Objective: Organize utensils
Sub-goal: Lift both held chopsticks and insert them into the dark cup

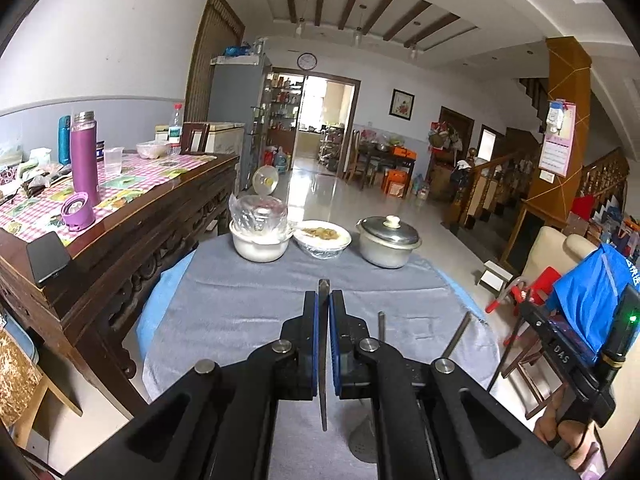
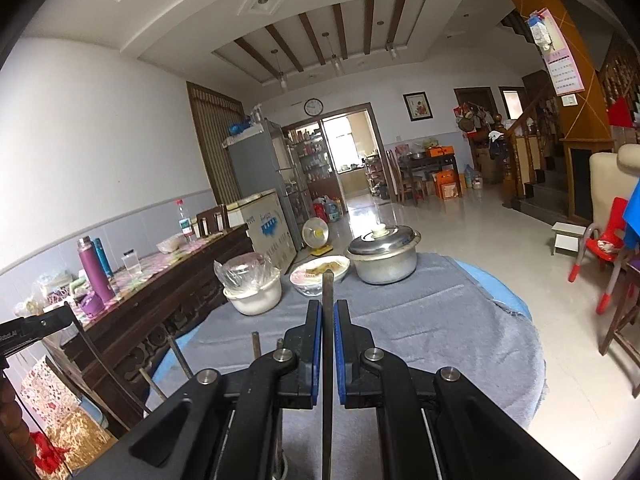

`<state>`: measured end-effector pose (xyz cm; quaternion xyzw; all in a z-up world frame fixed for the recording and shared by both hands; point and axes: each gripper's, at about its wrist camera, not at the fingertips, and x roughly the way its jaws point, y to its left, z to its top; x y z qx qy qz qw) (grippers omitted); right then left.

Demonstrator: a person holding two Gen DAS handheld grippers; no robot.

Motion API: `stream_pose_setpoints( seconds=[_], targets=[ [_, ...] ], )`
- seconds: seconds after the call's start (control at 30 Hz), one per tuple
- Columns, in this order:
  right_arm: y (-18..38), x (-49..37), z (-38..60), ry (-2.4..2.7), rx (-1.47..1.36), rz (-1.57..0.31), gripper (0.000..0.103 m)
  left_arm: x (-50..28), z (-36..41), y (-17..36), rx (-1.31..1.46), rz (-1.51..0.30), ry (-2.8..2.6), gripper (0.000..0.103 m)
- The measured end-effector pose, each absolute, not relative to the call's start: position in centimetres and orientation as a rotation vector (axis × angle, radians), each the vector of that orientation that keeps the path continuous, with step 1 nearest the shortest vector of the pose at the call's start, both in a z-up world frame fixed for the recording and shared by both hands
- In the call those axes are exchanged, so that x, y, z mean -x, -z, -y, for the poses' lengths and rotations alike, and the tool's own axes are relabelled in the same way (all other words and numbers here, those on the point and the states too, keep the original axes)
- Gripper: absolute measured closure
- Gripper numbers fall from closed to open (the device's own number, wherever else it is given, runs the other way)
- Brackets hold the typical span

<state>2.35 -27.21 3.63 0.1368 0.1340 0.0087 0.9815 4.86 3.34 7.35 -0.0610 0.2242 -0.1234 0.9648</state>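
Matt grey cloth (image 1: 248,312) covers the table, bearing a dull metal pot (image 1: 387,244) and glossy white bowl (image 1: 260,246).

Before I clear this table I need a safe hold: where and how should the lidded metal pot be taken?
Take the metal pot by the small side handles under its rim, one from each side; its round, wide body suits no two-finger pinch. The white knob would probably lift only the lid. Both grippers are shut on thin utensils.
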Motion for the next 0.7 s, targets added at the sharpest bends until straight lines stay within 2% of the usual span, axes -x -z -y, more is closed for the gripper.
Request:
stream_pose_setpoints(
  seconds=[0.7],
  targets=[
    [-6.3, 0.8, 26.4, -0.076, -0.327, -0.118, 0.096, -0.8, -1.5, -11.4, 0.125, -0.348, 0.372, 0.098]
  ],
)
